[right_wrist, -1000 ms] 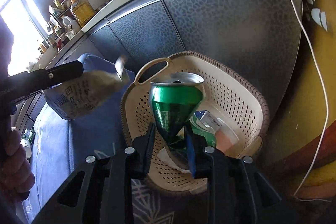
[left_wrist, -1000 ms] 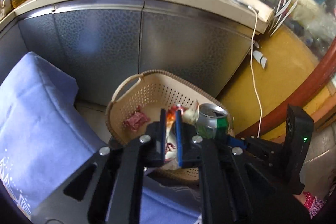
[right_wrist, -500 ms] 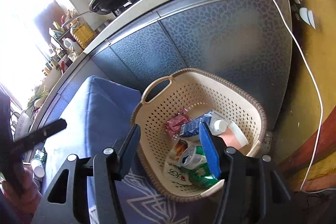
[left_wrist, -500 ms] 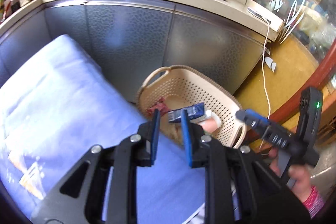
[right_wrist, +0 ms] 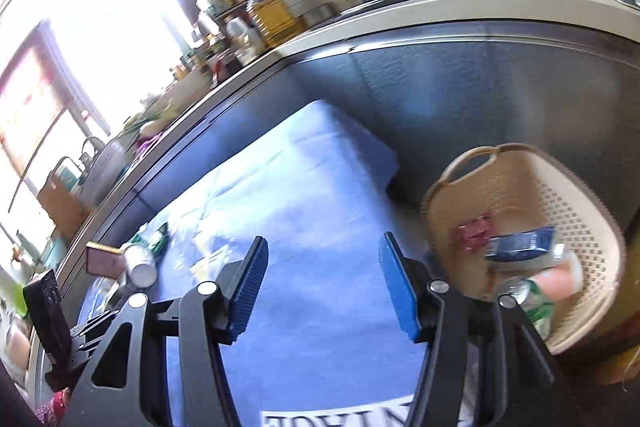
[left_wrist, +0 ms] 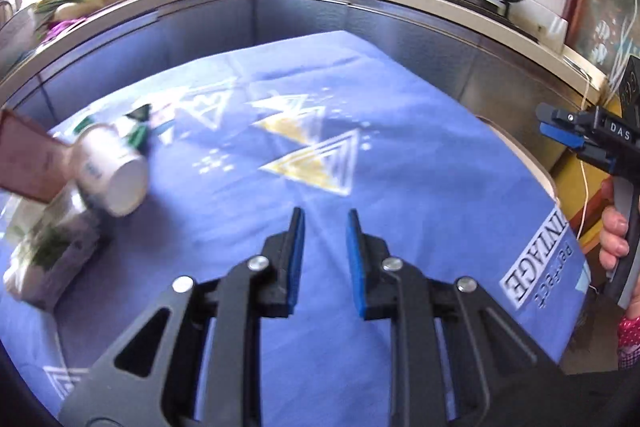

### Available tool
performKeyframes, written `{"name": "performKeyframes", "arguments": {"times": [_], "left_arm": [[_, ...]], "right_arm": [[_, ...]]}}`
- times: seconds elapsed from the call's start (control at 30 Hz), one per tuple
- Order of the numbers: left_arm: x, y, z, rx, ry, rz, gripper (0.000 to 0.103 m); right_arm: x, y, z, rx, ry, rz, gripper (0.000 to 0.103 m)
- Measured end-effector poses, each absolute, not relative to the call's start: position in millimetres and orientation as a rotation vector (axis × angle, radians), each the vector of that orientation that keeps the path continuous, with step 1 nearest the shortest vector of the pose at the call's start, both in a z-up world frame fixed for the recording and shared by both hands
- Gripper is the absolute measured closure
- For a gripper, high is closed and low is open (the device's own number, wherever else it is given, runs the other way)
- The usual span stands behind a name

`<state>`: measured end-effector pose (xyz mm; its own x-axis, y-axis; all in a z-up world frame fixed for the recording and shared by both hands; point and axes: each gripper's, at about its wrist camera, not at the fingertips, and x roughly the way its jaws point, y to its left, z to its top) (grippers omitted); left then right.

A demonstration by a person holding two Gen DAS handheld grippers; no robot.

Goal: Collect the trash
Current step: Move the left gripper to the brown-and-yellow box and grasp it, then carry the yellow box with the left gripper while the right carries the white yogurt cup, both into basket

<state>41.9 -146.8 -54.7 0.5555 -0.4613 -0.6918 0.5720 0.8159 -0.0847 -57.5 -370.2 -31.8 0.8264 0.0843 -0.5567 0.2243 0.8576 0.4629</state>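
Both grippers are empty right now. The left gripper [left_wrist: 323,227] has its jaws a little apart over the blue cloth [left_wrist: 400,163] on the table, and the right gripper [right_wrist: 322,269] has its jaws wide apart. The leftover trash, a white paper cup [left_wrist: 114,173] on its side plus a crumpled bag [left_wrist: 48,259], sits near the table's left edge, well left of the left jaws. The basket [right_wrist: 592,211] past the right edge holds a blue pack [right_wrist: 520,245], a red wrapper [right_wrist: 474,231] and a green can [right_wrist: 536,303].
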Motion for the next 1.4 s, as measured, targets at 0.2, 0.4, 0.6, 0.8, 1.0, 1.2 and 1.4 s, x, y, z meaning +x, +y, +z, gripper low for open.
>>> {"name": "performKeyframes", "arguments": {"times": [0.2,0.4,0.6,0.8,1.0,1.2,1.4], "left_arm": [[51,-34,-31,0.095,0.656,-0.35,0.041],[82,24,1,0.127,0.526,-0.255,0.038],[130,23,-11,0.131,0.6,-0.326,0.034],[154,22,-20,0.097,0.638,-0.333,0.06],[137,21,-11,0.074,0.601,-0.372,0.08],[108,25,4,0.012,0.569,-0.408,0.08],[86,6,25,-0.07,0.556,-0.534,0.08]], "right_arm": [[0,-265,-30,0.423,0.705,0.152,0.045],[62,-158,-24,0.245,0.771,0.369,0.045],[125,-101,-26,0.212,0.829,0.493,0.044],[168,-84,-49,0.256,0.933,0.494,0.042],[162,-100,-56,0.36,0.936,0.539,0.046],[115,-132,-40,0.386,0.848,0.519,0.046],[58,-189,-37,0.473,0.773,0.443,0.046]]}}
